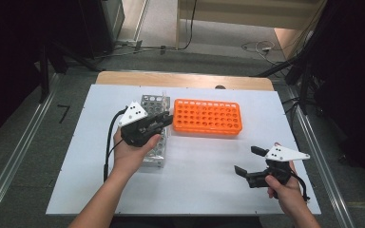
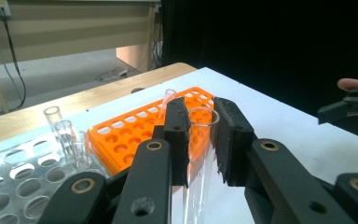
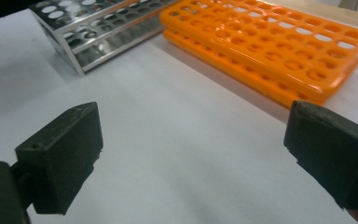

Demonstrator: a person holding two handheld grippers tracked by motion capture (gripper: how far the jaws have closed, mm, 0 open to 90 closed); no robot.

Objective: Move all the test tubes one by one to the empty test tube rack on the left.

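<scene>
My left gripper [image 1: 164,119] hovers over the right edge of the metal tube rack [image 1: 155,105], beside the orange rack [image 1: 208,117]. In the left gripper view its jaws are shut on a clear glass test tube [image 2: 200,154], held near the tube's open rim, with the tube hanging down between them. Three more clear tubes [image 2: 65,135] stand in the metal rack [image 2: 14,182], and one leans at the orange rack [image 2: 135,135]. My right gripper [image 1: 248,160] rests low at the table's front right, open, nothing between its fingers [image 3: 60,156].
A white board [image 1: 204,166] covers the wooden table. The orange rack [image 3: 279,51] and metal rack [image 3: 98,28] lie ahead of the right gripper. Cables and dark stands surround the table on the floor.
</scene>
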